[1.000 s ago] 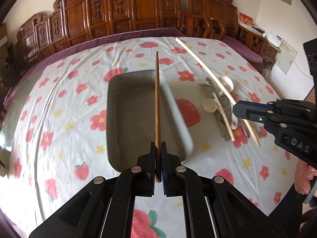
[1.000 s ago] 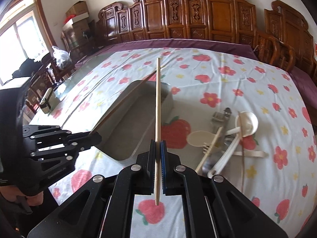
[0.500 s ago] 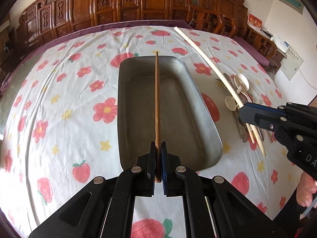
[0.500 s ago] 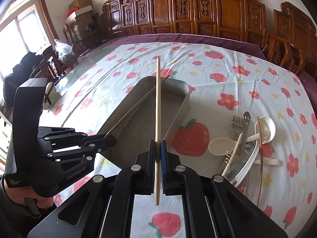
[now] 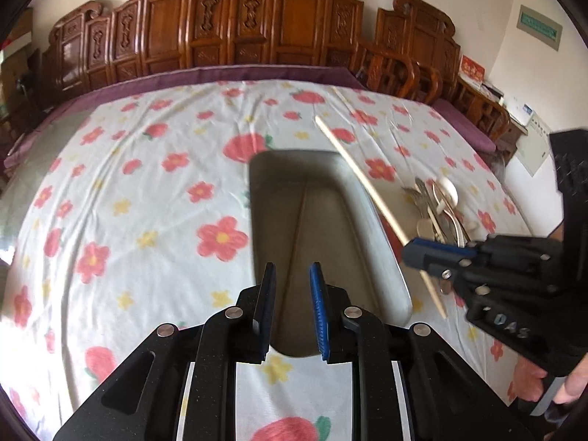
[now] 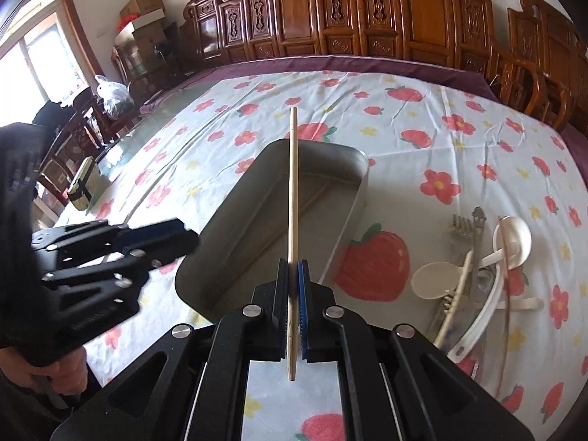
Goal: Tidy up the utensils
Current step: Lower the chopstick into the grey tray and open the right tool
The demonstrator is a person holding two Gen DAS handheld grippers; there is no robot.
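A: Left wrist view first. Left gripper (image 5: pixel 292 308) over the near end of a grey metal tray (image 5: pixel 371 220), jaws opening, blue pads apart, nothing pinched between them. Below, on the tray floor, a thin dark-brown chopstick (image 5: pixel 298 226), lying lengthwise, a little blurred.

B: Right wrist view next. Right gripper (image 6: pixel 293 307) pressed together on a pale wooden chopstick (image 6: pixel 293 183). Straight, round, light tan, blunt at the far tip; pointing up and away over the tray (image 6: pixel 228 217), short tail poking out below the pads.

A: Same pale stick crossing the tray's right rim in the left view (image 5: pixel 362 180), slanting from the far cloth down to the right gripper (image 5: pixel 437 253). Black body, blue pads, letters on its side, bare fingers (image 5: pixel 531 378) wrapped around the handle.

B: Rest of the cutlery?

A: Heaped on the table right of the tray, well apart from both grippers. White plastic spoons (image 6: pixel 511 237), one deep ladle type, one flat and round; a metal fork (image 6: pixel 461 226) and other steel pieces beneath, tangled, hard to separate.

B: Table (image 6: pixel 459 110) covered by a white cloth printed with red flowers, strawberries, small yellow stars. Carved dark wooden chairs (image 6: pixel 371 11) ranged along the far edge.

A: Tray itself: rounded corners, dull grey, deep walls, only the brown stick inside.
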